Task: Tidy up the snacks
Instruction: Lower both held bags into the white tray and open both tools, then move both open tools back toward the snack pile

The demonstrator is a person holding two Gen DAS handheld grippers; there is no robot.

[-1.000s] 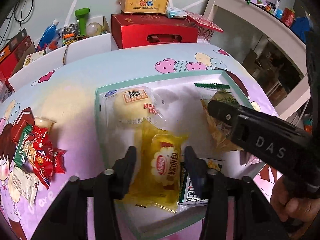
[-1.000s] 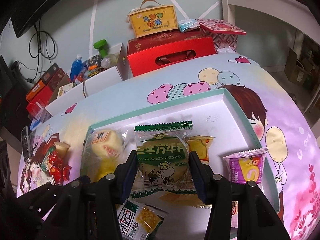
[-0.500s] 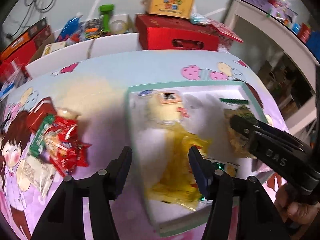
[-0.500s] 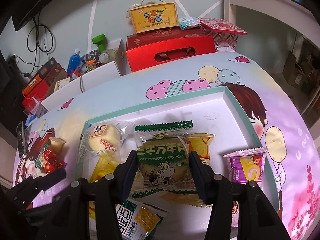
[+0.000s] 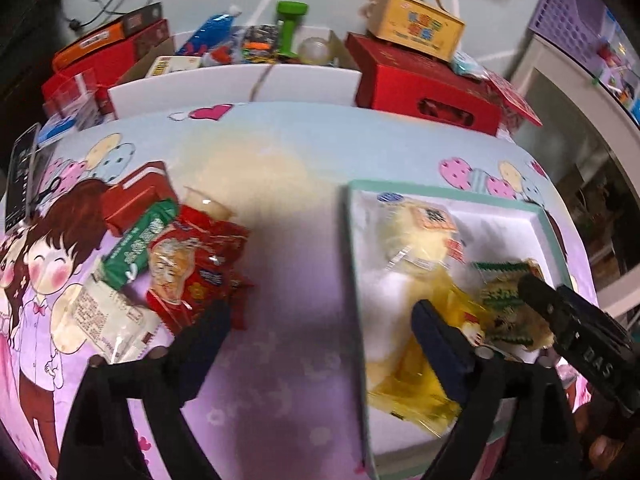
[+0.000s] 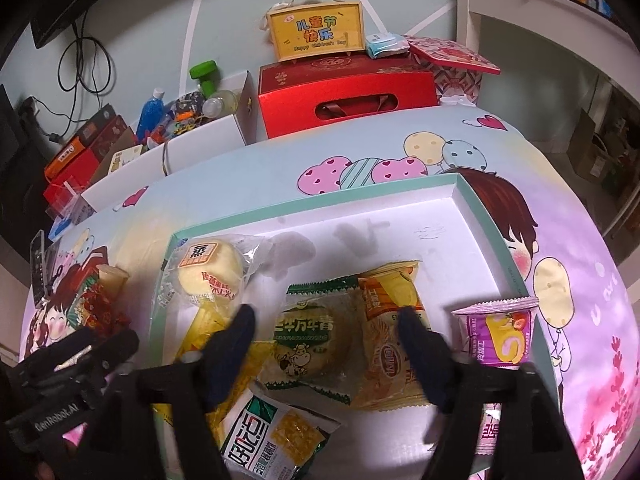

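Observation:
My left gripper (image 5: 320,332) hangs over bare tablecloth just left of the white tray (image 5: 352,248). Its jaws are opening with nothing between them. The yellow bread packet (image 5: 412,384) lies in the tray beside its right finger. A pile of red snack packets (image 5: 192,268) and a green packet (image 5: 136,244) sit to the left on the cloth. My right gripper (image 6: 326,328) is over the tray (image 6: 320,196) and its jaws are opening. The green-and-white bun packet (image 6: 308,340) lies between the pads, which stand clear of it.
In the tray also lie a steamed cake packet (image 6: 208,268), an orange packet (image 6: 388,320), a purple cup (image 6: 496,336) and a corn packet (image 6: 276,440). Behind the table stand a red gift box (image 6: 348,100), a yellow carton (image 6: 316,36) and a white box of clutter (image 6: 192,140).
The left gripper let go of the yellow packet, slid left off the tray and spread wide. The right gripper's jaws spread off the green bun packet, which stays in the tray.

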